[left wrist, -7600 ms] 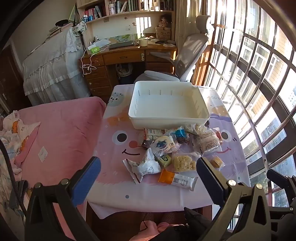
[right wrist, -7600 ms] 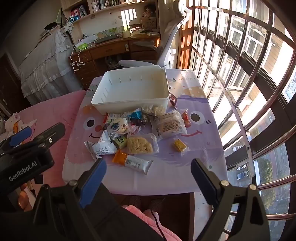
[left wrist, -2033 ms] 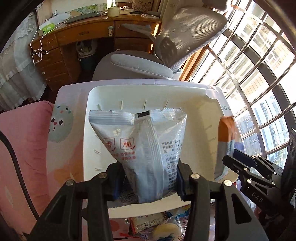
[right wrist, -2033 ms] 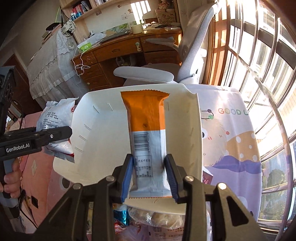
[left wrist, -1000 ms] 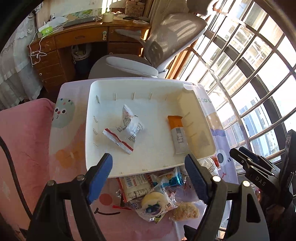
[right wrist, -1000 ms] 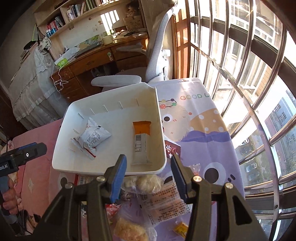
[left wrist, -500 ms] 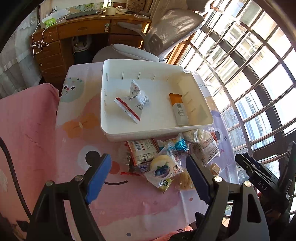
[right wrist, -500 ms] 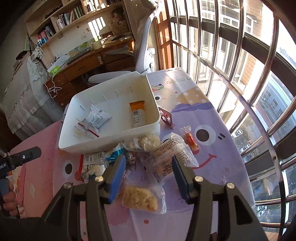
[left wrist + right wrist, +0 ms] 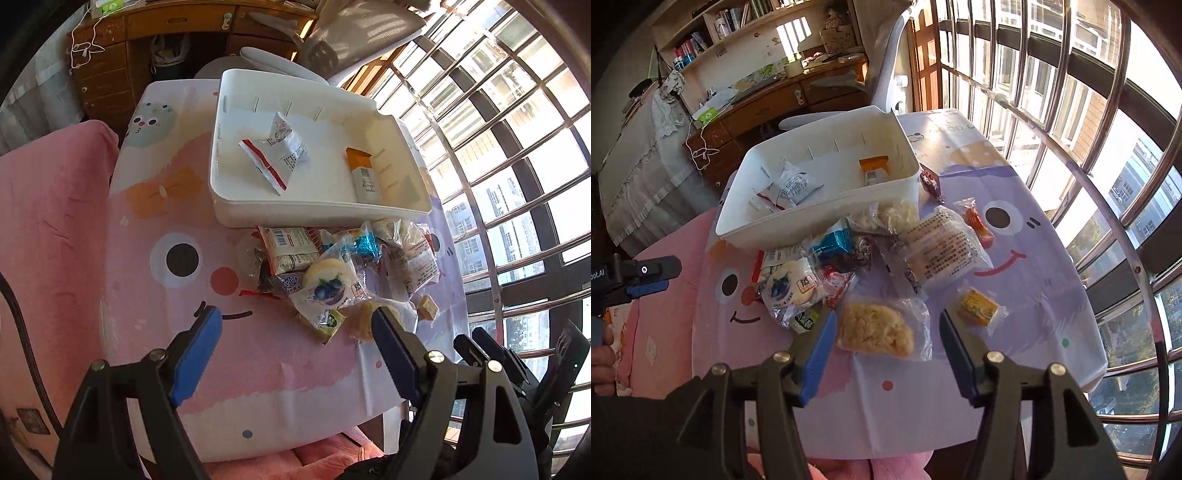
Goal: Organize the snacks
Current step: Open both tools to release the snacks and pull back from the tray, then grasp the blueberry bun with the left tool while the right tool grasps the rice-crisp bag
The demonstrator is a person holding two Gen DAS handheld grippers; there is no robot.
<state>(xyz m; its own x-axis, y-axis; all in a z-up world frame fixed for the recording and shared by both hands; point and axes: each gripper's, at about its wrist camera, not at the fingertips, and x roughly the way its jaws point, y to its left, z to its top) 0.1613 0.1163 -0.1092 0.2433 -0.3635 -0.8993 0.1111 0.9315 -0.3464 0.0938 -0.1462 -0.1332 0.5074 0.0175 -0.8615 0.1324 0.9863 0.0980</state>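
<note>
A white bin (image 9: 236, 206) (image 9: 820, 218) stands at the table's far side. In it lie a grey-white snack bag (image 9: 284, 149) (image 9: 792, 188) and an orange-topped bar (image 9: 364, 175) (image 9: 873, 170). Several wrapped snacks lie piled in front of it, among them a blueberry cake pack (image 9: 327, 282) (image 9: 790, 286), a clear bag of pale rice crisp (image 9: 877, 328), a large white bun pack (image 9: 942, 247) and a small yellow cube (image 9: 977, 306). My left gripper (image 9: 295, 339) is open and empty above the table's near side. My right gripper (image 9: 888, 343) is open, its jaws standing either side of the rice crisp bag.
The table wears a pink and purple cartoon cloth (image 9: 166, 229). A pink bed (image 9: 48, 229) lies left. A window with metal bars (image 9: 1089, 110) runs along the right. A desk (image 9: 768, 107) and an office chair (image 9: 354, 33) stand behind the table.
Both grippers let go of the bag and the bar into the bin, opened, and drew back toward me. The right one has come down over the rice crisp bag.
</note>
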